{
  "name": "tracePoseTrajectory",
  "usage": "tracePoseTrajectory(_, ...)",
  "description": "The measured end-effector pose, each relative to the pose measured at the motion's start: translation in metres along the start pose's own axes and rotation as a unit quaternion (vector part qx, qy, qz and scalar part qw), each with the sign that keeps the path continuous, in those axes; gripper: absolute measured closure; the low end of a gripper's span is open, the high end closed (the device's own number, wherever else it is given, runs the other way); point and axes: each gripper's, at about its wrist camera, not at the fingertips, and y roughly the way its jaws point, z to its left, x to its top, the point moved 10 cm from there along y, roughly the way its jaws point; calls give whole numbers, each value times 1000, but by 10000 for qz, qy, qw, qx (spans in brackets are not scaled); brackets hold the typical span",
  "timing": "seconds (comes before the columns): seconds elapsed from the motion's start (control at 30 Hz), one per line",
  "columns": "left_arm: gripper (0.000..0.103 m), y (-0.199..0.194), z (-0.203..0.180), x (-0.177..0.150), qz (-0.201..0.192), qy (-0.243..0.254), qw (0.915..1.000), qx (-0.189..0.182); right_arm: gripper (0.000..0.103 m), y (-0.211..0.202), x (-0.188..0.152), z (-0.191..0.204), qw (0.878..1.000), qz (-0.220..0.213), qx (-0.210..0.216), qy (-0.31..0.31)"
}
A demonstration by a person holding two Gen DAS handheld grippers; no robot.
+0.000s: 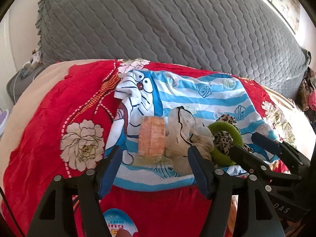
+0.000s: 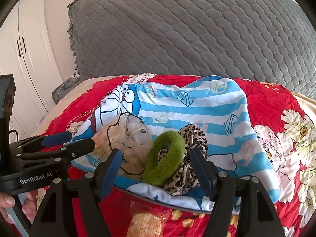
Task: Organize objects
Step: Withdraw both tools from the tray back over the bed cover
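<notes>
A blue-and-white striped Doraemon cloth (image 1: pixel 187 96) (image 2: pixel 197 108) lies on a red flowered sheet. On it sit a wrapped orange snack block (image 1: pixel 151 136), a cream scrunchie (image 1: pixel 183 126) (image 2: pixel 126 136), a green hair ring (image 1: pixel 227 140) (image 2: pixel 164 156) and a leopard-print scrunchie (image 1: pixel 227 122) (image 2: pixel 187 169). My left gripper (image 1: pixel 154 165) is open, its fingers on either side of the snack block. My right gripper (image 2: pixel 156 169) (image 1: pixel 246 146) is open around the green ring and the leopard scrunchie.
A grey quilted pillow (image 1: pixel 167 23) (image 2: pixel 187 29) stands behind the cloth. Another wrapped snack (image 2: pixel 146 223) and a blue-and-white round packet (image 1: pixel 120 223) lie on the red sheet (image 1: pixel 39 128) near me. White cupboard doors (image 2: pixel 25 59) are at the left.
</notes>
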Motion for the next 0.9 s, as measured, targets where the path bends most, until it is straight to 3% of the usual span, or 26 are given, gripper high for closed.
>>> tracePoseTrajectory(0.17,33,-13,1,-2,-57,55,10000,30,32,-14,3,2,9998,3,-158,-118)
tracePoseTrajectory(0.63,33,-52,5,-10,-155,-6,9999,-22,31,-47,4,19,9998,156,-105,-96)
tracePoseTrajectory(0.9,33,-75,1,-10,-243,19,9997,-76,25,-68,7,28,9997,143,-145,-130)
